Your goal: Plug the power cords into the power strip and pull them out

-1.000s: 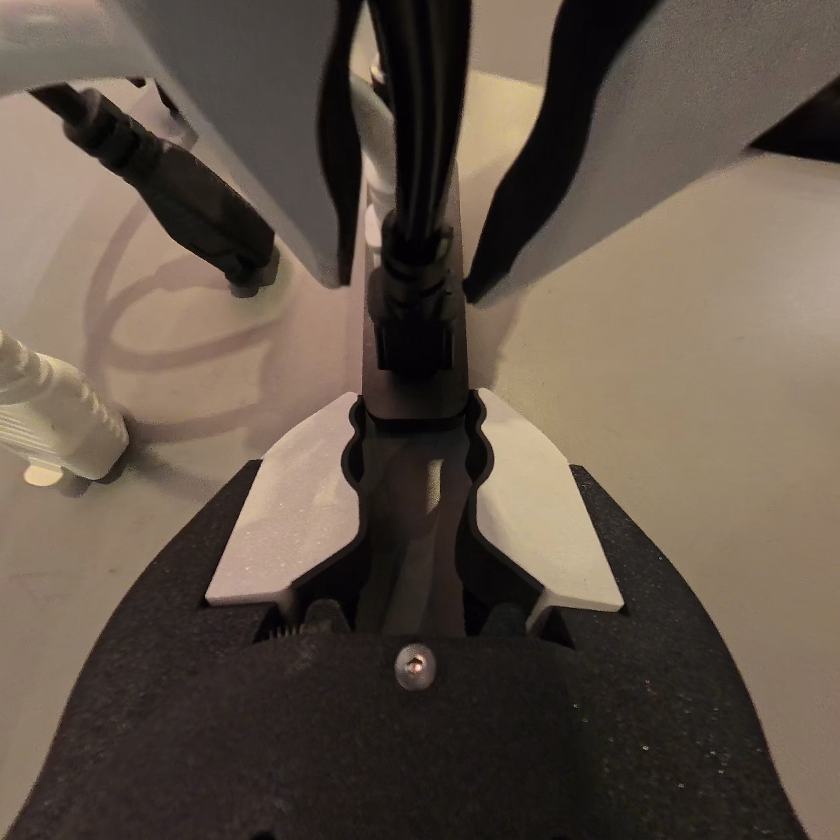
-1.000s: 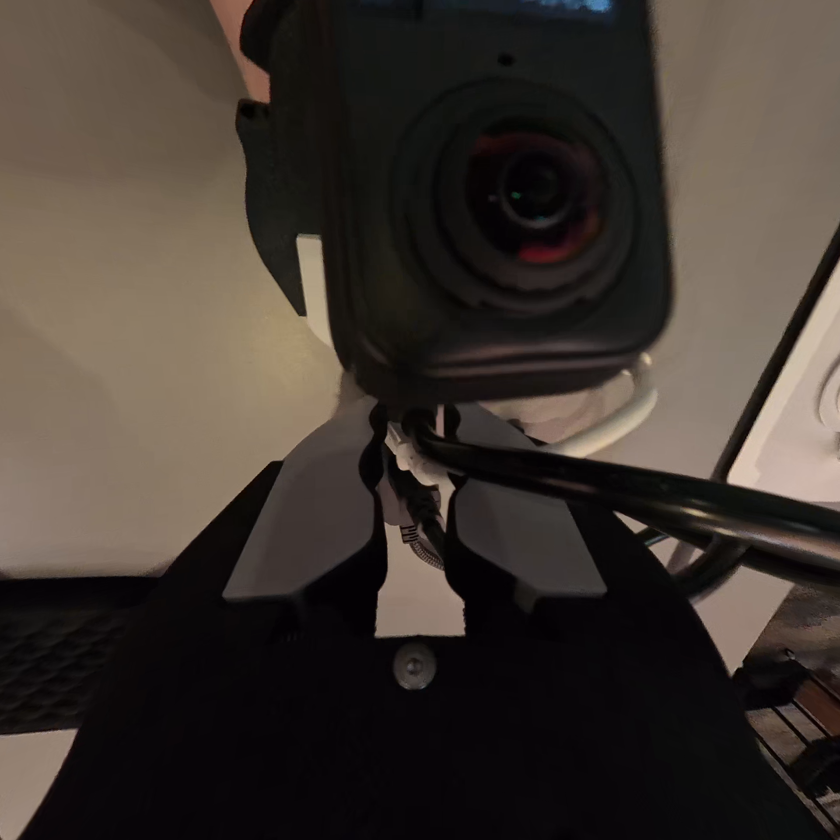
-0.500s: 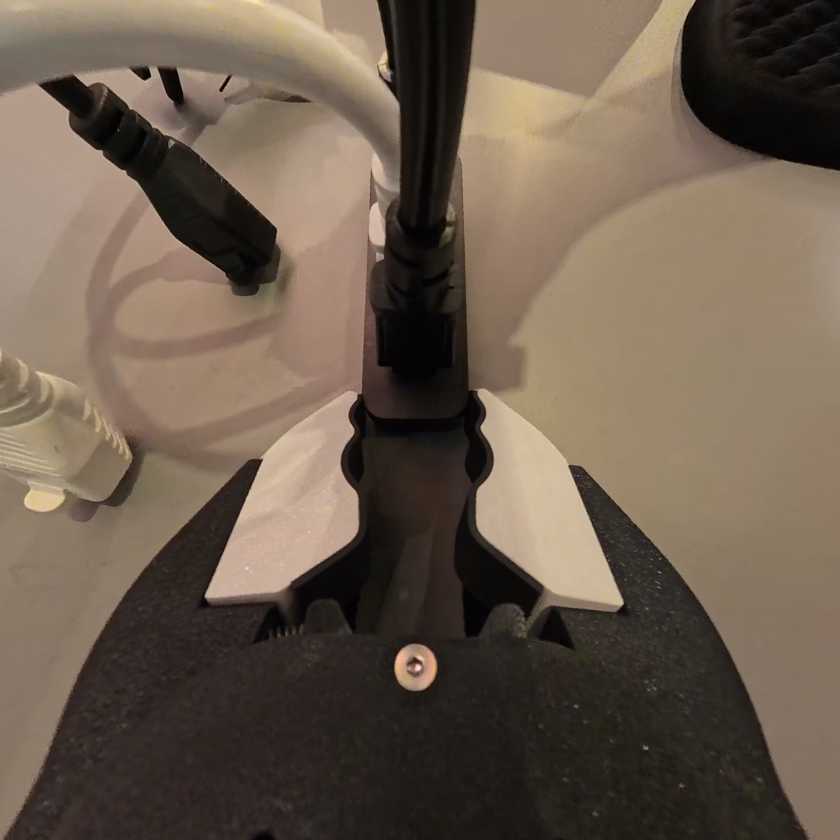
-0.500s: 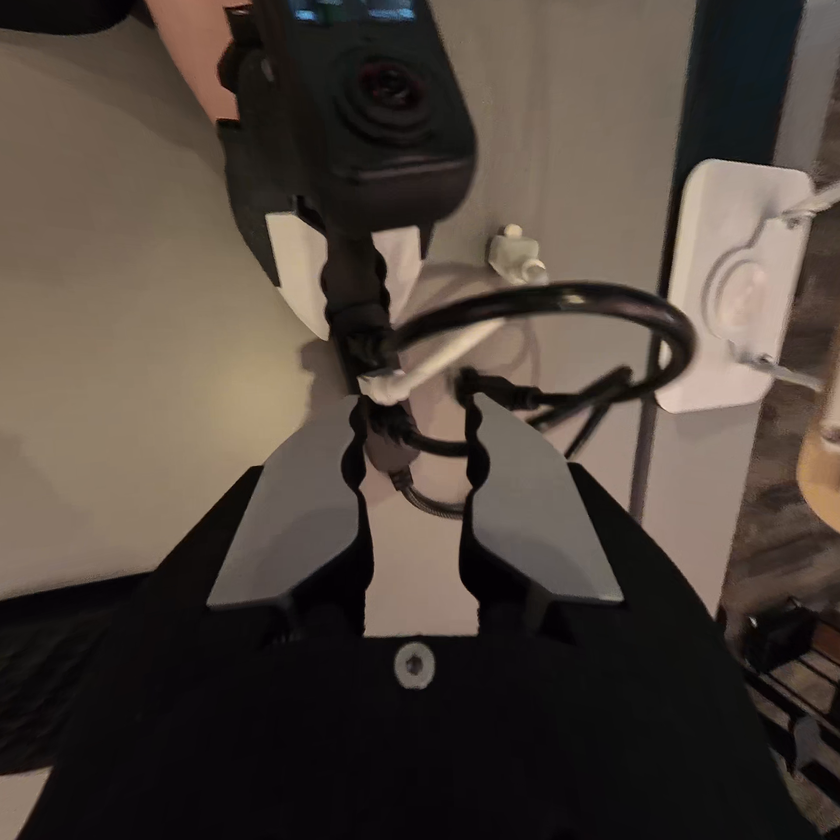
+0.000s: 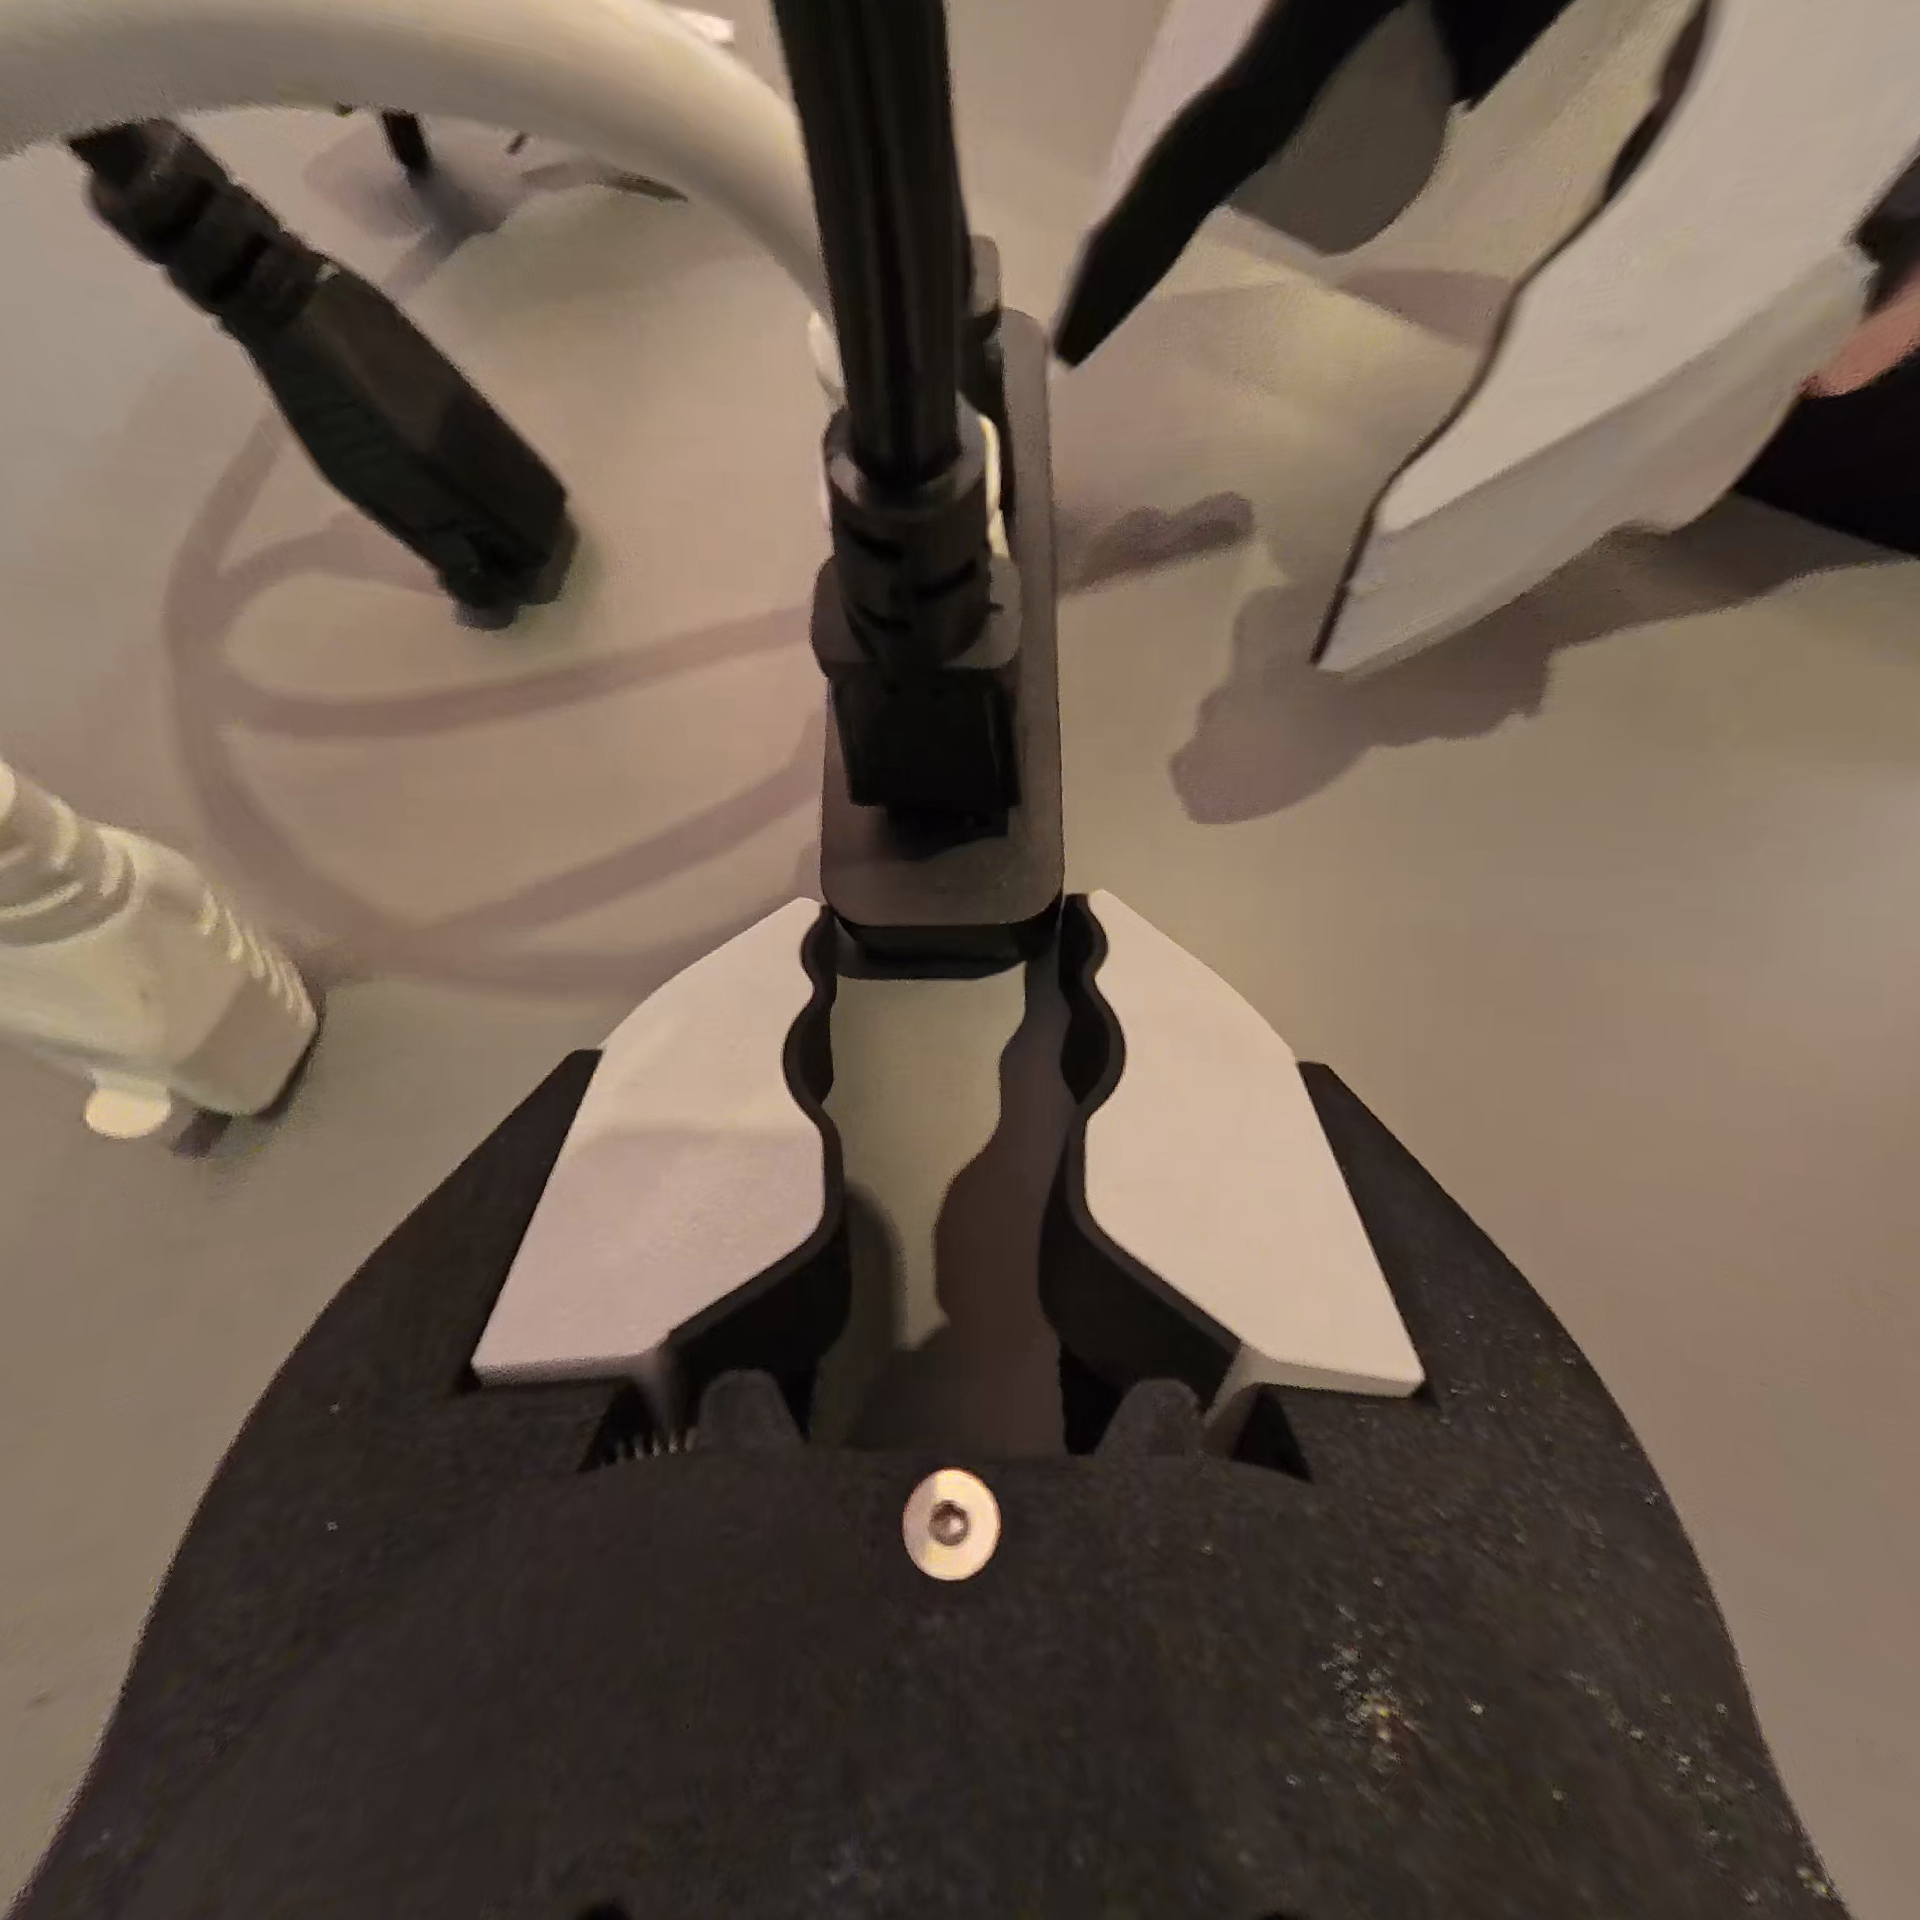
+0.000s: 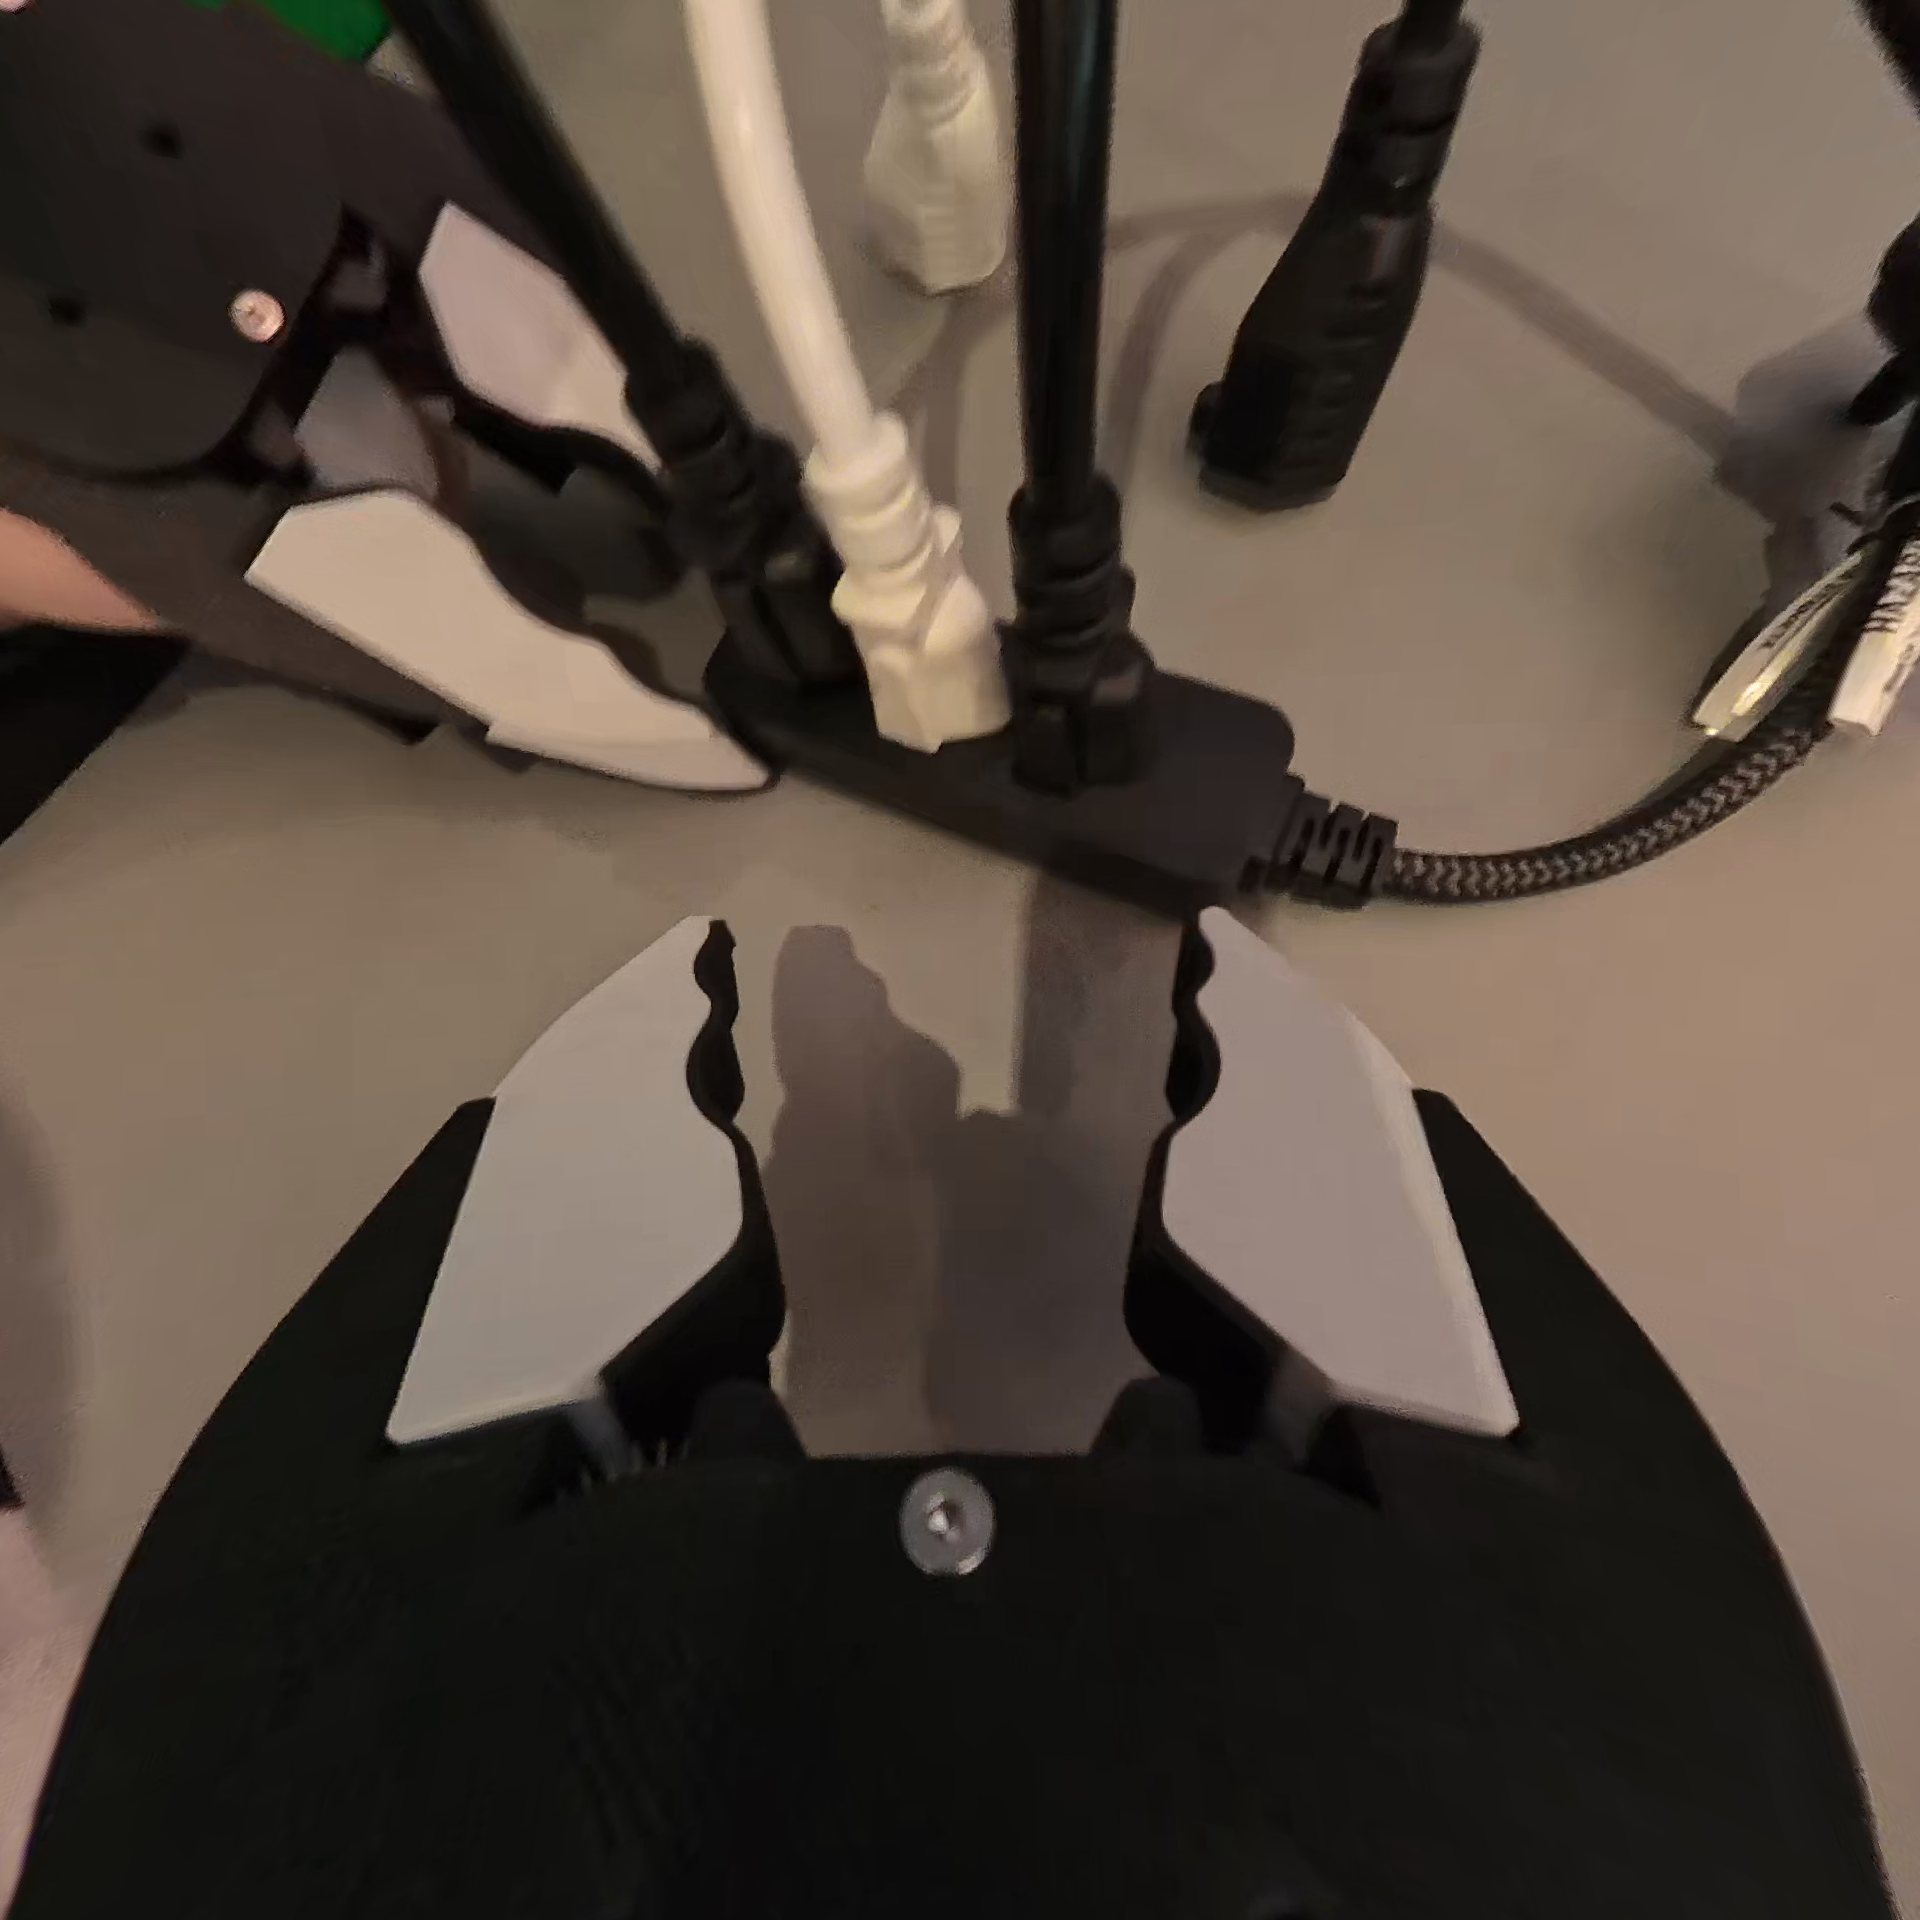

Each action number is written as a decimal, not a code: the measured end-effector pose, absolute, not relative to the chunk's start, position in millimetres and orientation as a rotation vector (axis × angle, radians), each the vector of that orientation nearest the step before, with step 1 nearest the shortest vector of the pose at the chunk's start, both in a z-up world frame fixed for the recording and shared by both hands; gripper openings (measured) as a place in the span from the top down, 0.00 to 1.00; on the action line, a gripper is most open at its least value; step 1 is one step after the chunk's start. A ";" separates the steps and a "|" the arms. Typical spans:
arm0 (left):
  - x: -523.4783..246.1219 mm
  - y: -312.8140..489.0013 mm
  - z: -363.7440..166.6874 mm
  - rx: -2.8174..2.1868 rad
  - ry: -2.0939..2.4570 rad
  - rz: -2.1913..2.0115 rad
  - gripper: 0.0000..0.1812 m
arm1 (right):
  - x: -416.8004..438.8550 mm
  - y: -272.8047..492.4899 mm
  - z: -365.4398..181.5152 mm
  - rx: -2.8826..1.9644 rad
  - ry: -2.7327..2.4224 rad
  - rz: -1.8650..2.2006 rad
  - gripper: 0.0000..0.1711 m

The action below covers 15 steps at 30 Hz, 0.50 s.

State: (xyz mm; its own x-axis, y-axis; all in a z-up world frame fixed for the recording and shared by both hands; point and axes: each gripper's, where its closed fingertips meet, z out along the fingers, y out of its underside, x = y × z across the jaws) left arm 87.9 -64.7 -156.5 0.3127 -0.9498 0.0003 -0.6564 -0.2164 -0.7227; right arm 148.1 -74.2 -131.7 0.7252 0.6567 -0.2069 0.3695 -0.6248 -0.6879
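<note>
A black power strip (image 6: 1164, 800) lies on the pale table. Three plugs stand in it: a black one (image 6: 774, 592), a white one (image 6: 920, 634) and a black one (image 6: 1070, 644). My left gripper (image 5: 940, 920) is shut on the strip's near end (image 5: 940, 868); its fingers (image 6: 582, 675) show at the left of the right wrist view. My right gripper (image 6: 956, 935) is open and empty. It hovers just short of the strip's side and touches nothing. Its fingers (image 5: 1558, 416) show at the upper right of the left wrist view.
A loose black plug (image 6: 1320, 343) and a loose white plug (image 6: 935, 177) rest on the table beyond the strip. The strip's braided cable (image 6: 1558, 862) curves off to the right, past some white tags (image 6: 1766, 644). A thick white cord (image 5: 416, 135) arches over the table.
My right gripper has swung down from facing the left gripper's camera to the table in front of the strip, and its jaws have opened wider. My left gripper has stayed on the strip.
</note>
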 end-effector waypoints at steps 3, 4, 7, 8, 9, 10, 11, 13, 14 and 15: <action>99.3 -79.1 -156.9 -1.943 1.449 -0.616 0.74 | 146.5 -79.3 -140.1 -2.349 -0.807 0.613 0.48; 103.5 -84.2 -157.2 -1.932 1.473 -0.613 0.73 | 145.5 -82.3 -141.9 -2.350 -0.821 0.629 0.48; 116.6 -96.7 -158.2 -1.905 1.536 -0.601 0.71 | 145.2 -88.2 -142.0 -2.327 -0.803 0.659 0.44; 122.4 -101.8 -158.4 -1.894 1.553 -0.614 0.70 | 146.8 -88.7 -140.6 -2.314 -0.780 0.649 0.42; 128.5 -107.2 -158.4 -1.881 1.572 -0.631 0.70 | 149.4 -88.1 -138.9 -2.303 -0.739 0.632 0.40; 133.6 -112.4 -158.7 -1.869 1.593 -0.641 0.69 | 152.0 -87.3 -136.8 -2.296 -0.688 0.620 0.39; 136.1 -116.4 -159.0 -1.865 1.611 -0.637 0.71 | 154.5 -85.8 -134.5 -2.288 -0.621 0.615 0.37; 130.6 -120.3 -158.9 -1.884 1.607 -0.602 0.76 | 161.2 -79.5 -126.9 -2.250 -0.427 0.597 0.40; 121.7 -118.9 -158.6 -1.917 1.579 -0.566 0.78 | 164.4 -76.2 -122.1 -2.217 -0.334 0.581 0.42; 110.6 -117.6 -158.4 -1.943 1.553 -0.535 0.77 | 166.4 -73.6 -117.3 -2.179 -0.265 0.554 0.42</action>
